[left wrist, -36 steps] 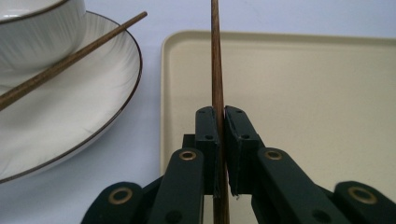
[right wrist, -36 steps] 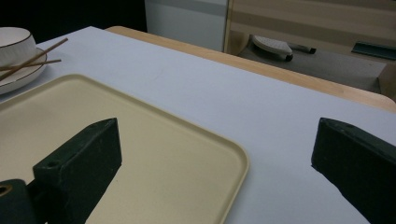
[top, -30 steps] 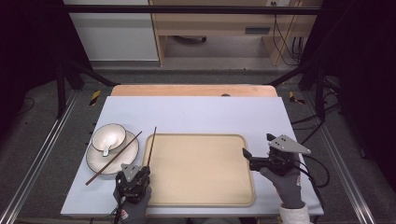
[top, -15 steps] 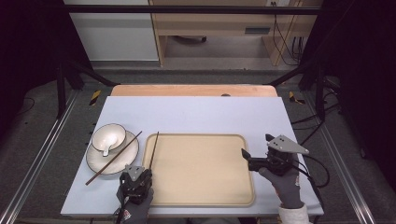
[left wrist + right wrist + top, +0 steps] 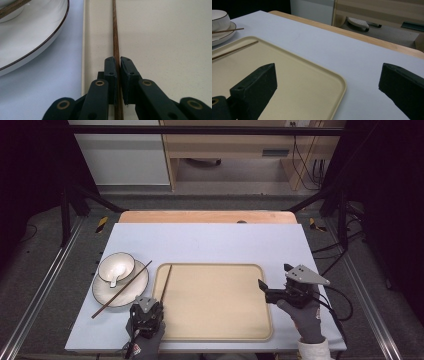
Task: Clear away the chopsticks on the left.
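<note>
Both grippers sit at the near edge of the table [image 5: 210, 237], in gloved hands. At about 7 o'clock, the left gripper [image 5: 148, 309] has its jaws squeezed nearly together around a brown chopstick [image 5: 166, 282]; the left gripper view shows the stick [image 5: 115, 37] running straight out between the two black jaws, along the left edge of the beige tray [image 5: 162, 37]. In the high view that chopstick lies on the tray [image 5: 215, 302], just inside its left rim, pointing toward 12 o'clock.

At about 4 o'clock, the right gripper [image 5: 263, 287] is spread wide and grips nothing. Its own view shows one jaw above the tray's surface and the other above the pale table top, with the tray's rounded corner [image 5: 340, 82] between them.

Over at 9 o'clock a white plate [image 5: 105, 292] carries a small bowl [image 5: 116, 267] with a white spoon [image 5: 114, 281] in it. A second chopstick [image 5: 122, 289] rests slantwise across the plate, its low end reaching the table toward 8 o'clock.
</note>
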Available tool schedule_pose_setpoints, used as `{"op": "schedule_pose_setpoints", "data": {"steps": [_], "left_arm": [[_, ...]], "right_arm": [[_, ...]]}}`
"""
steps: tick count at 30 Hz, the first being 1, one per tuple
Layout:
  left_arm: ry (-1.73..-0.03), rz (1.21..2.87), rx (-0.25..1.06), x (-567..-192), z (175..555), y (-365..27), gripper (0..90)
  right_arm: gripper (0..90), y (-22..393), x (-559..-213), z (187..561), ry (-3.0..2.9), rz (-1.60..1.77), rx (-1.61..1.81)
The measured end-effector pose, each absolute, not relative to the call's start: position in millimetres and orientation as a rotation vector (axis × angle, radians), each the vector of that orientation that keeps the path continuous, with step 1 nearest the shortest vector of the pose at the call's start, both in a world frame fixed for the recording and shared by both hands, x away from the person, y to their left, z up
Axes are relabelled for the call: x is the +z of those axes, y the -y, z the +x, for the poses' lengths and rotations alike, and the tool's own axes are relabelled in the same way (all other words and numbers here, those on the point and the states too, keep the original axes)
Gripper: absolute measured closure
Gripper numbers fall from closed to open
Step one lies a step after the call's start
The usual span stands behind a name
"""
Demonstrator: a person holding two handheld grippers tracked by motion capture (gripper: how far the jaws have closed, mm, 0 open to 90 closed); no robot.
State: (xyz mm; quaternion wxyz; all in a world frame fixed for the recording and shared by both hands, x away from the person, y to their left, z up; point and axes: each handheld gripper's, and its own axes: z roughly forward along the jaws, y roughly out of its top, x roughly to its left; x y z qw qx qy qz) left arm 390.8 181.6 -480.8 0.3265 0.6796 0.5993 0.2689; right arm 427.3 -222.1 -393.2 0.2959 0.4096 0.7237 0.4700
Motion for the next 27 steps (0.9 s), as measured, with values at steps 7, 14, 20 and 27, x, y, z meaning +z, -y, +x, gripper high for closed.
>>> {"op": "schedule_pose_setpoints", "data": {"steps": [7,14,20,27], "left_arm": [[-1.555,1.789,0.701,-478.7,391.6,-182.1,79.7],[-1.457,1.755,0.681,-455.2,390.8,-188.8,67.5],[-1.305,1.768,0.573,-438.3,400.2,-202.0,52.9],[-1.204,1.903,0.584,-430.5,405.1,-211.5,37.2]], "right_arm": [[1.9,224.2,-391.7,426.6,-1.917,1.084,1.257],[1.8,224.9,-390.5,425.4,-1.913,1.087,1.264],[1.7,226.9,-388.6,423.7,-1.904,1.088,1.273],[1.6,226.6,-389.1,423.8,-1.907,1.085,1.271]]}}
